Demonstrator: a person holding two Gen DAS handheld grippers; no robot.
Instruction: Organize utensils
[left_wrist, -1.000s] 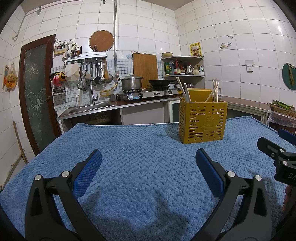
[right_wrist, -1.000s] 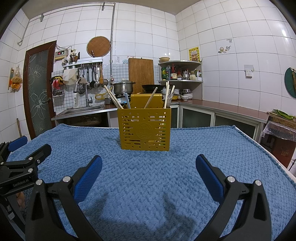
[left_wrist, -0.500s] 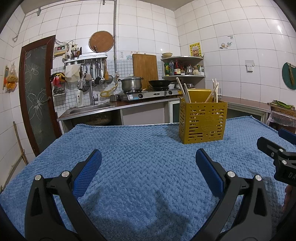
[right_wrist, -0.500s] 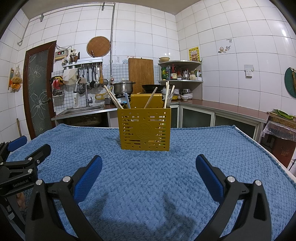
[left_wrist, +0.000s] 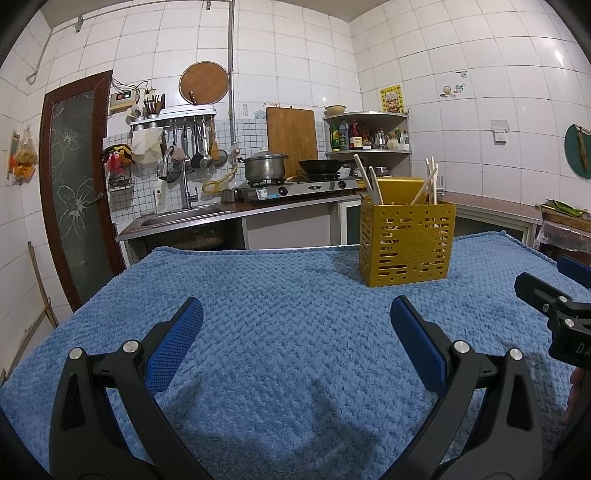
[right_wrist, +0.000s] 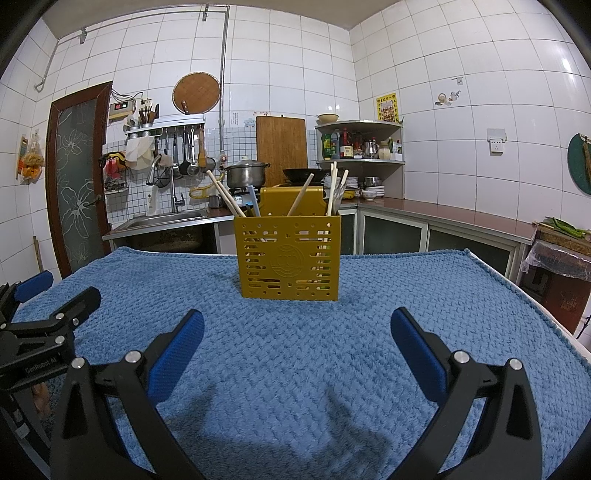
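A yellow perforated utensil holder (right_wrist: 289, 256) stands upright on the blue towel (right_wrist: 295, 369), straight ahead of my right gripper (right_wrist: 295, 350). Several wooden chopsticks (right_wrist: 225, 194) and a spoon handle stick out of its top. In the left wrist view the holder (left_wrist: 406, 245) stands ahead to the right of my left gripper (left_wrist: 295, 347). Both grippers are open and empty, low over the towel. Each shows at the edge of the other's view: the right one (left_wrist: 550, 306), the left one (right_wrist: 48, 317).
The towel covers the table; its far edge (right_wrist: 406, 254) runs behind the holder, its right edge (right_wrist: 535, 299) drops off. Beyond are a sink (left_wrist: 181, 218), a stove with a pot (left_wrist: 264, 166) and a counter (right_wrist: 461, 221).
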